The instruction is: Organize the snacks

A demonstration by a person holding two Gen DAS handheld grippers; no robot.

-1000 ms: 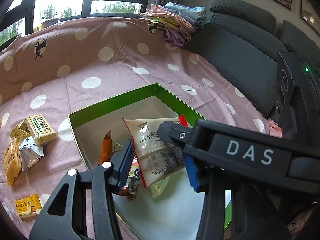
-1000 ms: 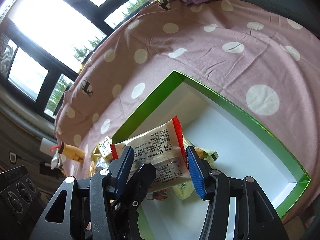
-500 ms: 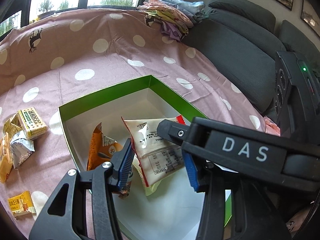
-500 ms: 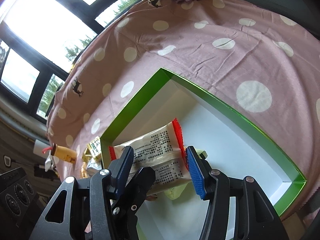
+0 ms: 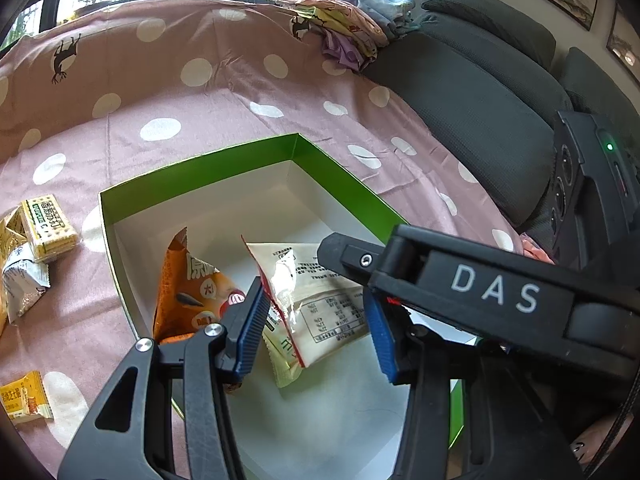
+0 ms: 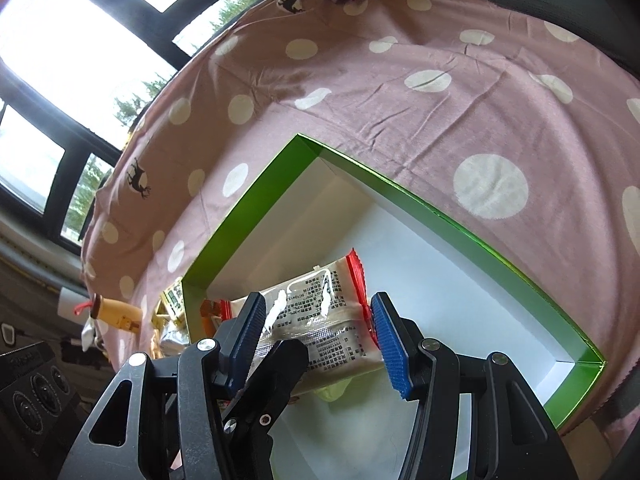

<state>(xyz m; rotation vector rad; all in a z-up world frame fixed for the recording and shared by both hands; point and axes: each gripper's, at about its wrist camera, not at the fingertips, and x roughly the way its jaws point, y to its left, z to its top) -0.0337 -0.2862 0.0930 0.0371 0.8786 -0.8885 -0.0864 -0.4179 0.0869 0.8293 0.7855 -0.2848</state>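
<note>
A cream snack packet [image 5: 320,300] with red edges and black print hangs tilted over the open green box [image 5: 200,168]. My left gripper [image 5: 316,328] is shut on it, blue pads on its two sides. My right gripper [image 6: 318,332] is also shut on the same packet [image 6: 320,316], with its right pad against the red end. A finger of the right gripper [image 5: 460,280] crosses over the packet in the left wrist view. In the box lie an orange packet [image 5: 188,292] and a pale green packet [image 5: 286,360], partly hidden under the held one.
The box [image 6: 240,216] lies on a pink spotted cloth [image 5: 180,80]. Loose snacks lie left of it: a cracker pack [image 5: 48,220], a silver packet [image 5: 22,284], a small yellow packet [image 5: 26,400]. Folded clothes [image 5: 344,28] and a grey sofa [image 5: 480,100] are behind.
Both grippers tilted a little with the cream packet still between them. The box has shifted in both views, and more of the orange packet shows in the left wrist view.
</note>
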